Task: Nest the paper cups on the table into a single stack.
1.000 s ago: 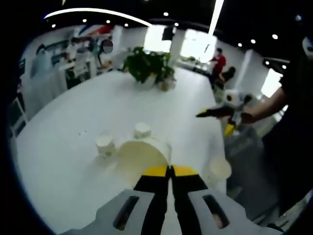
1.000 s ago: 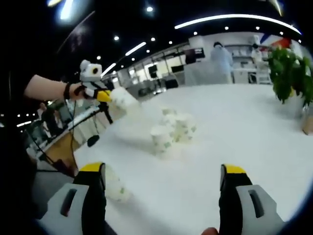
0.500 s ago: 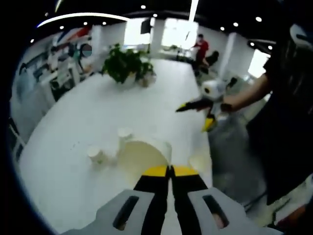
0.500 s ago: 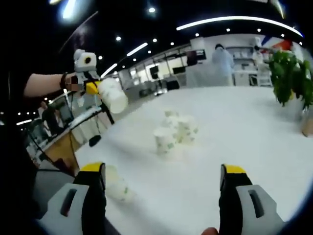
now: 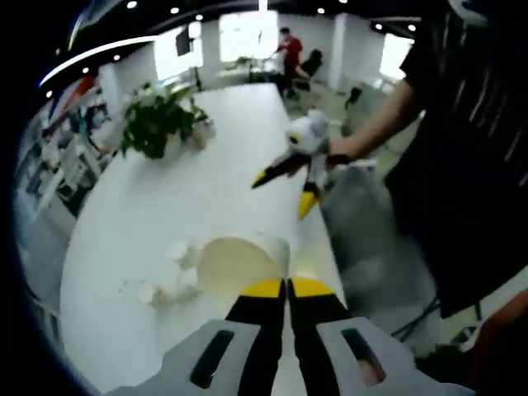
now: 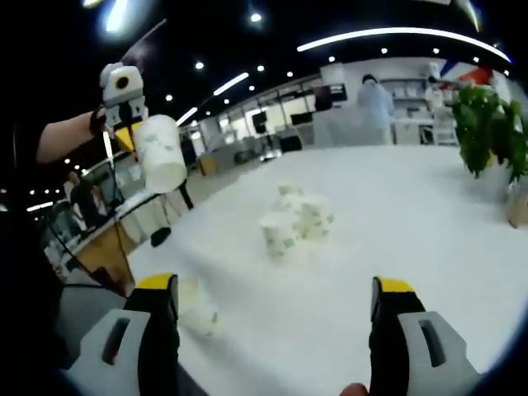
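My left gripper [image 5: 287, 285] is shut on the rim of a white paper cup [image 5: 235, 266], held in the air above the white table [image 5: 206, 198]. In the right gripper view that cup [image 6: 161, 153] hangs below the left gripper [image 6: 122, 124] at the upper left. A cluster of several paper cups [image 6: 297, 218] stands mid-table, also seen as blurred cups [image 5: 169, 280] in the left gripper view. One more cup [image 6: 195, 309] lies near the table edge by my right gripper's left jaw. My right gripper [image 6: 272, 313] is open and holds nothing, and shows as the right gripper [image 5: 285, 191] in a person's hand.
A potted plant [image 6: 491, 124] stands at the table's far side, seen as the plant [image 5: 161, 124] in the left gripper view. The table edge [image 6: 157, 256] runs close to my right gripper. A person's dark-clothed body [image 5: 462, 148] is beside the table. People stand in the background.
The left gripper has lifted its cup higher and turned it, so the cup now hangs steeper. The left view has swung over the table. The right gripper has stayed still and open.
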